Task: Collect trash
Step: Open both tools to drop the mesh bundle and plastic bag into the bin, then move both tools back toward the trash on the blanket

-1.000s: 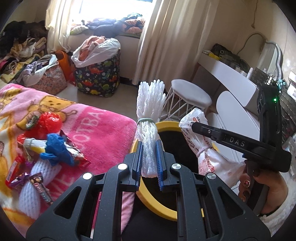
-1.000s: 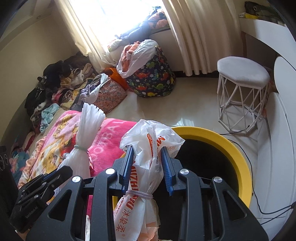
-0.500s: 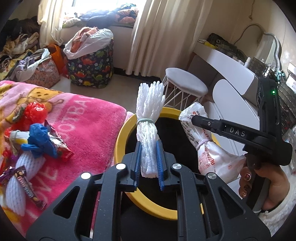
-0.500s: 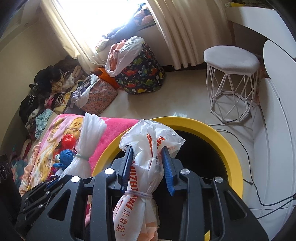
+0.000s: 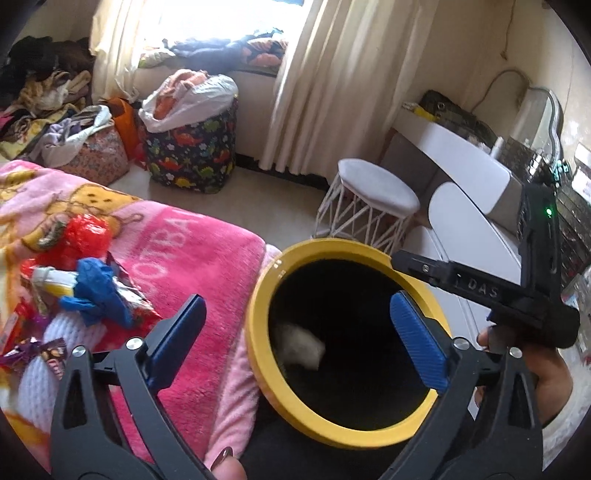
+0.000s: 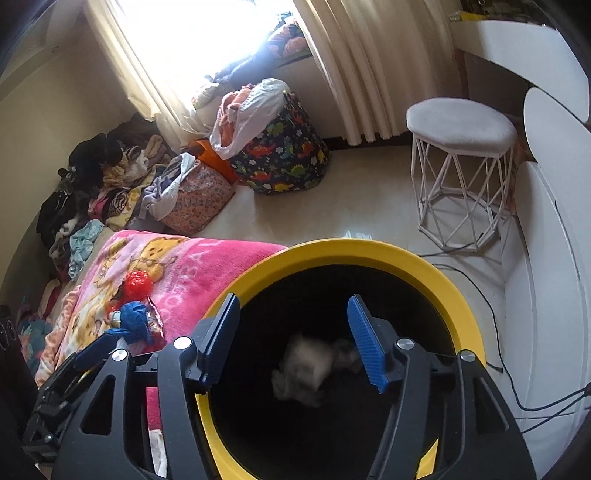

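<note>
Hovering over yellow-rimmed bin (image 6: 436, 275): left gripper (image 5: 295, 339) and right gripper (image 6: 295, 341), jaws opening, nothing between. 2 blurred pale bundles (image 6: 303, 365) inside bin.

A white stool (image 6: 460, 122) with a grey padded seat and wire legs stands on the pale floor (image 6: 362, 192), near the cream curtains (image 5: 332, 92) that hang beside the bright window (image 6: 207, 33). Left of the curtains sits a dark fabric basket (image 5: 192, 155) printed with dinosaurs, heaped with clothes and a white bag. Just beside it stands a floral bag (image 6: 199, 195), also stuffed with clothes, and more clothing (image 6: 88, 177) is piled along the wall. A white curved desk (image 5: 465, 158) fills the right side. A black cable (image 6: 491, 306) trails across the floor by it. Bedding lies bunched on the window sill (image 5: 229, 48).
</note>
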`<state>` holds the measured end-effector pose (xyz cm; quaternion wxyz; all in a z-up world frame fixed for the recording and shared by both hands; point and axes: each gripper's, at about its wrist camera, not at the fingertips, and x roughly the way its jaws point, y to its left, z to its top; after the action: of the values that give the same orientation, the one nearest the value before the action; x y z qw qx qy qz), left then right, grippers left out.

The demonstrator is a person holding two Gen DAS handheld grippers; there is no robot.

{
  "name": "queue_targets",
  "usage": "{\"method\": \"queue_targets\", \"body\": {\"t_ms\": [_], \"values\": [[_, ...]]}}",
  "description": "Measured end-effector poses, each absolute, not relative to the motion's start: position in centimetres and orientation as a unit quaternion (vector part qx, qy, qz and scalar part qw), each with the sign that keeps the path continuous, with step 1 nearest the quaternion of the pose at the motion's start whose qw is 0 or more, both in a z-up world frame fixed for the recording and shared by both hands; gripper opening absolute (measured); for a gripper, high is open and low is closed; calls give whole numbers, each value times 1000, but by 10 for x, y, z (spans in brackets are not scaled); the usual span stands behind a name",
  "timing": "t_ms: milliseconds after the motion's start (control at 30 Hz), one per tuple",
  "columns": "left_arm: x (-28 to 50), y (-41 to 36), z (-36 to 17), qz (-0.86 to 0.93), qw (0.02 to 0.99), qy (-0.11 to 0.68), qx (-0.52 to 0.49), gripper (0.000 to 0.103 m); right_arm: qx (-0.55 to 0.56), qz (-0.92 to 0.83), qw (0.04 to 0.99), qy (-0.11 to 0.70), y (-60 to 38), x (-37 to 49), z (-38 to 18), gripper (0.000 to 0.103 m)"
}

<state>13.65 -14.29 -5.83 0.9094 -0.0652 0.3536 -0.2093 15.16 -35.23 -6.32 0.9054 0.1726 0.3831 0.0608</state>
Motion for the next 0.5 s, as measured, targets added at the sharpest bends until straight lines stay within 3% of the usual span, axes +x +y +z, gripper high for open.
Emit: {"method": "queue_targets", "body": {"t_ms": [500], "values": [[129, -96, -35, -156, 935, 308, -81, 92, 141, 95, 932, 319, -323, 140, -31, 67]]}}
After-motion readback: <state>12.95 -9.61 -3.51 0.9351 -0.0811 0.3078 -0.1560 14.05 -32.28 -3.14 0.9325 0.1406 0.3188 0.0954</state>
